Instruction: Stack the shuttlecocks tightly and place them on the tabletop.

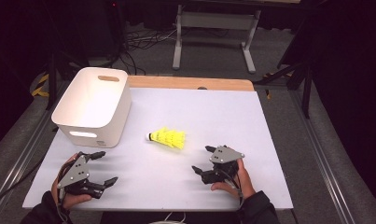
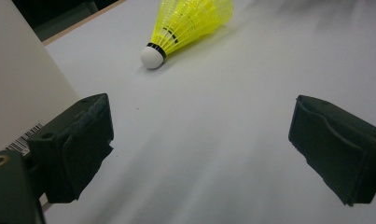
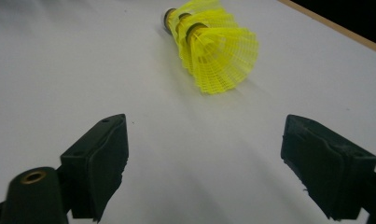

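Yellow shuttlecocks nested into a short stack (image 1: 168, 138) lie on their side in the middle of the white table top (image 1: 213, 116), white cork tip pointing left. In the left gripper view the stack (image 2: 185, 25) lies ahead, cork toward me. The right gripper view looks at the stack (image 3: 212, 46) from its skirt end. My left gripper (image 1: 105, 167) rests at the table's front left, open and holding nothing. My right gripper (image 1: 202, 159) sits at the front right, also open and holding nothing. Both stand apart from the shuttlecocks.
A white plastic bin (image 1: 93, 105) with handle slots stands at the table's back left; its wall with a barcode label (image 2: 17, 93) is close on the left gripper's left. A wooden edge (image 1: 190, 83) runs along the table's far side. Cables and a metal frame (image 1: 213, 28) lie on the floor beyond.
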`<state>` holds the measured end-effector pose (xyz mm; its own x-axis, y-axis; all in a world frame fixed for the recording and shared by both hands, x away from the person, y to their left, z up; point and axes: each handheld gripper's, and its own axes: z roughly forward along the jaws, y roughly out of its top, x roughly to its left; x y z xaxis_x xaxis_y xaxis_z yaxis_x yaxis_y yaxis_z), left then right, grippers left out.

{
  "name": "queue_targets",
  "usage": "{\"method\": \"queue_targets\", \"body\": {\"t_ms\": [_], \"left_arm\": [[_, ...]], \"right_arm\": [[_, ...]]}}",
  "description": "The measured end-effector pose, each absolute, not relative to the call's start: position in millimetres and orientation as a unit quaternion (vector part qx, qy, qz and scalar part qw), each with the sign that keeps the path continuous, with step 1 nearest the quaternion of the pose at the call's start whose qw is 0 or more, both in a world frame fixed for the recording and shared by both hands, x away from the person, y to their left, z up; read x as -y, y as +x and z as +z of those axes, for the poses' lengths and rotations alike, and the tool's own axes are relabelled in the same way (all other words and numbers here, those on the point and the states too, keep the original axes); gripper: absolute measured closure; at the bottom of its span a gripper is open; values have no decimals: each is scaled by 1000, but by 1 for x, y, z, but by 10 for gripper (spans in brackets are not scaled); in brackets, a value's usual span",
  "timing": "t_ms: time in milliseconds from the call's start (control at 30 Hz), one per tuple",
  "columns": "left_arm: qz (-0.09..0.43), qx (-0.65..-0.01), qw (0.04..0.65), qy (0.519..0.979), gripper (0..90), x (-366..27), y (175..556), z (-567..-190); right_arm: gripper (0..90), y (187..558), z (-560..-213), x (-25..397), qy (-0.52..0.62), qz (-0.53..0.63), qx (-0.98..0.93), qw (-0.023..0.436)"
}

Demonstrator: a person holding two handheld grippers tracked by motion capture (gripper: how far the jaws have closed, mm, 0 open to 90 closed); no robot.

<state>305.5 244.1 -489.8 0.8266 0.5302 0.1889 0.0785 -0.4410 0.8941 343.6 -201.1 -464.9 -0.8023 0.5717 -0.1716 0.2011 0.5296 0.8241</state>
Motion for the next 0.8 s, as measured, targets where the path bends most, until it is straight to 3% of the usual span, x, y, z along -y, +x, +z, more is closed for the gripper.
{"method": "queue_targets", "body": {"t_ms": [567, 800], "left_arm": [[224, -184, 499, 816, 73, -245, 305, -490], [224, -183, 499, 817, 78, -244, 305, -490]], "right_arm": [[226, 386, -468, 137, 215, 399, -877, 160], [259, 394, -469, 119, 216, 393, -878, 164]]}}
